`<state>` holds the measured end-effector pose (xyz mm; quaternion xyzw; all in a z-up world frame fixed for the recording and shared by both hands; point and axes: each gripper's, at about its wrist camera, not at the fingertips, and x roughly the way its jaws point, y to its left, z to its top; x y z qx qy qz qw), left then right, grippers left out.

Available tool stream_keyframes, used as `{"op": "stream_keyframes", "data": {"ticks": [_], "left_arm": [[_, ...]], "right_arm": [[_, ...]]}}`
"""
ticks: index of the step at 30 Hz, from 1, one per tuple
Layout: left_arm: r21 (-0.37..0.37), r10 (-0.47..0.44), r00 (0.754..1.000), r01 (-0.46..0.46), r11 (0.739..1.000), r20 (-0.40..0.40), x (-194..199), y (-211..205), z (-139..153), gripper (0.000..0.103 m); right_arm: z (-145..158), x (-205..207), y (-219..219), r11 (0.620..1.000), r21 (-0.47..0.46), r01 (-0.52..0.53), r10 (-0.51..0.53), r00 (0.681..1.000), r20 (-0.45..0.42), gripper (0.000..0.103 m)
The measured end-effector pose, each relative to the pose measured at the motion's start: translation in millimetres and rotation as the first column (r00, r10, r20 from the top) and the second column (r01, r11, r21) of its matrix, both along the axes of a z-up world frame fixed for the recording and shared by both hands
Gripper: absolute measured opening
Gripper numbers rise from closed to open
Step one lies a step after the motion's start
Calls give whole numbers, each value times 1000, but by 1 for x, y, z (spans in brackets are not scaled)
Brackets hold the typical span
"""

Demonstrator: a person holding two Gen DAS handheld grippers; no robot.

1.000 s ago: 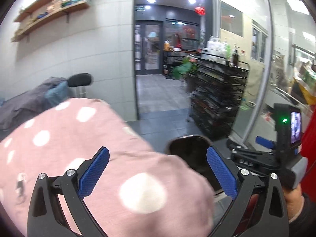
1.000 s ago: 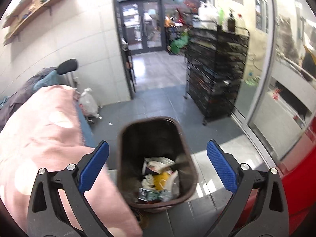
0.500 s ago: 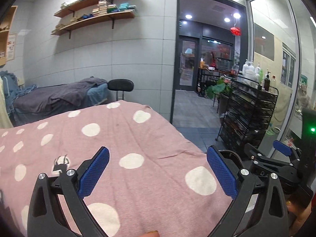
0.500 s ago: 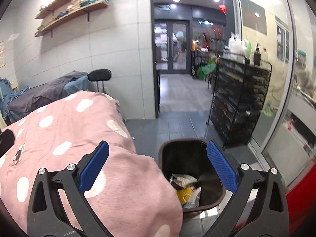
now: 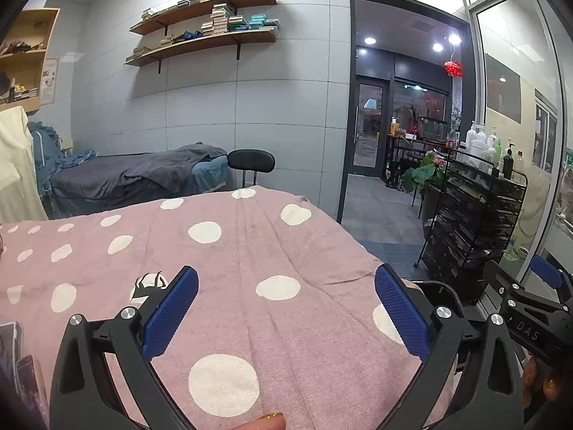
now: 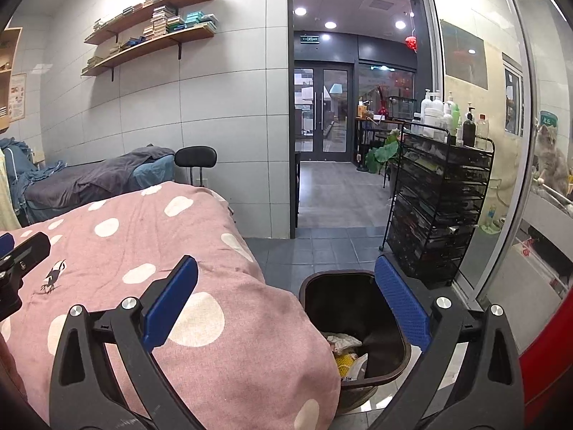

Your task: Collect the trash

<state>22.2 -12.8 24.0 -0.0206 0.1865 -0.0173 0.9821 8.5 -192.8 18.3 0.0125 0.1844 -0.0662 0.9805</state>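
Note:
A dark brown trash bin [image 6: 358, 308] stands on the floor at the foot of the pink polka-dot bed [image 6: 143, 251], with crumpled white and yellow trash [image 6: 345, 353] inside. My right gripper [image 6: 284, 308] is open and empty, above the bed's corner and the bin's left rim. My left gripper [image 5: 284, 308] is open and empty over the bed cover [image 5: 232, 258]. The bin's rim [image 5: 444, 292] peeks out at the right there, beside the right gripper's body [image 5: 530, 308].
A black wire cart [image 6: 437, 208] with bottles stands right of the bin, against a glass wall. A doorway [image 6: 322, 136] opens ahead. A second bed with grey covers [image 5: 136, 175] and a black stool [image 5: 250, 161] stand by the tiled wall. Flat packets [image 5: 14, 354] lie at the bed's left edge.
Both grippers have risen and swung left, away from above the bin toward the bed. The bin has slid from centre to the lower right. Both stay open and empty.

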Motion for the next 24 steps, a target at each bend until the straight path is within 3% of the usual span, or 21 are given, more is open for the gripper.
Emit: {"op": "stream_keyframes", "data": {"ticks": [24], "left_arm": [[-8,-11,1000,11,1000,4,-4,-8,1,97]], "right_arm": [[2,-7,-11,999,39,29,-30,1000,4,97]]}}
